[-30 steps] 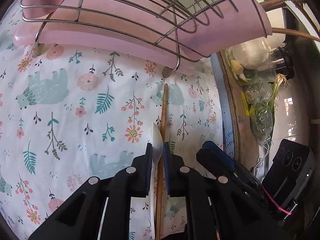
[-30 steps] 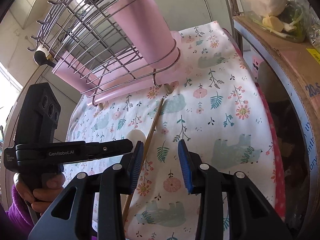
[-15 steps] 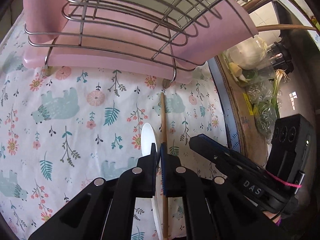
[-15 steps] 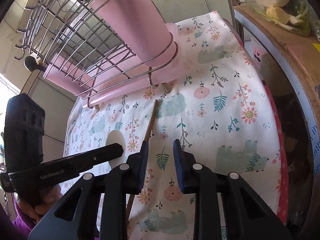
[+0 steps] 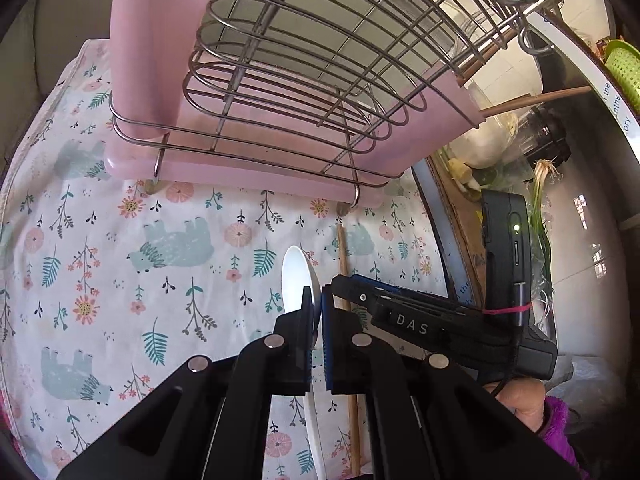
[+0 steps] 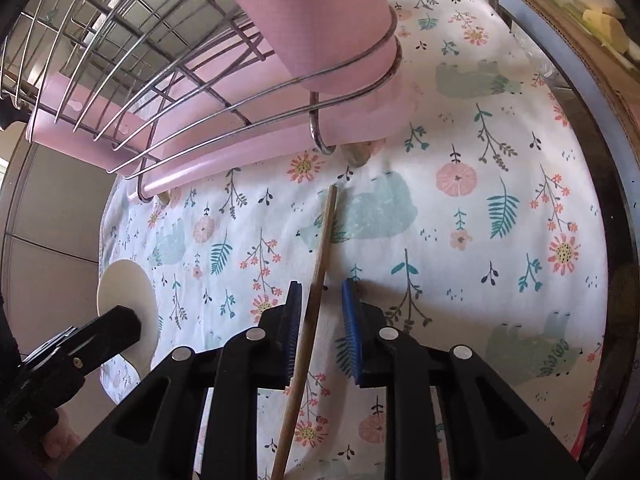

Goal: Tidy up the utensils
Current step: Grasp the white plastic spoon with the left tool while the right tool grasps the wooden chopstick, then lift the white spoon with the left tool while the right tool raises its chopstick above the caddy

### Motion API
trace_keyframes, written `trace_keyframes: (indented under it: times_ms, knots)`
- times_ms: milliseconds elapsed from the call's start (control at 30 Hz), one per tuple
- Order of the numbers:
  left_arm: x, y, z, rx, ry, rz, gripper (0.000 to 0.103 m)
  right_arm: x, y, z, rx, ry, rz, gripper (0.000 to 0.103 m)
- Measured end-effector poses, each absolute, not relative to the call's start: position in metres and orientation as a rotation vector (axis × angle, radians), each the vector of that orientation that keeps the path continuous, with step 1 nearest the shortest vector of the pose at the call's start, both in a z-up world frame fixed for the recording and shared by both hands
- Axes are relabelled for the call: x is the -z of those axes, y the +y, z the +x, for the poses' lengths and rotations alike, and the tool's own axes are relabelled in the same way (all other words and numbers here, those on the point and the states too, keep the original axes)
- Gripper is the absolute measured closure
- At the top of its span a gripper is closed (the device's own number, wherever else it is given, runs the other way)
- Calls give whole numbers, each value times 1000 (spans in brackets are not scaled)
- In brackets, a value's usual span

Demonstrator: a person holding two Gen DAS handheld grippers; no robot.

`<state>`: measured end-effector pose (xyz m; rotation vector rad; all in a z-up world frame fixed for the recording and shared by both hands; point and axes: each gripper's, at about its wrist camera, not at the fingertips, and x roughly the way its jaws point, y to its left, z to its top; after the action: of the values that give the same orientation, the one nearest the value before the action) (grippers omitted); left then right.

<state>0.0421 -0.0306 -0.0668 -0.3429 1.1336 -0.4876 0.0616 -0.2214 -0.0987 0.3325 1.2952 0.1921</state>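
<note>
My left gripper is shut on a white spoon, pinching it just behind the bowl and holding it above the floral cloth. From the right wrist view the spoon shows at the lower left, held in the left gripper. A wooden chopstick lies on the cloth, its far end pointing at the pink drying rack. My right gripper straddles it with jaws closing; a gap still shows at each blue pad. The chopstick lies just right of the spoon.
The wire rack with its pink cups fills the far side of the cloth. A cardboard box with vegetables and a green onion borders the right. A hand in a purple sleeve holds the right gripper.
The left gripper closed on the spoon and lifted it away from the chopstick. The right gripper slid left over the chopstick and dropped closer, its jaws narrowing around it.
</note>
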Motion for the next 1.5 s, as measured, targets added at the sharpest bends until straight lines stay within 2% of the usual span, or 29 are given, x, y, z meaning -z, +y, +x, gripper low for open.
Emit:
trace_keyframes:
  times_ms: [100,233,933,1500]
  knots:
    - [64,-21,43,474,1121,-345,100,99,-218,61,-167,1284,306,93]
    - [58,-9,40,456,1100,-352,100,99,-218,58,-175,1259,339,96]
    - [-1,42,11,365,864,-382,100,-14,-231,-9,-281,809,340,96]
    - [-93,66,-1,383,500,-386,100,-112,-255,-10,-313,440,359,96]
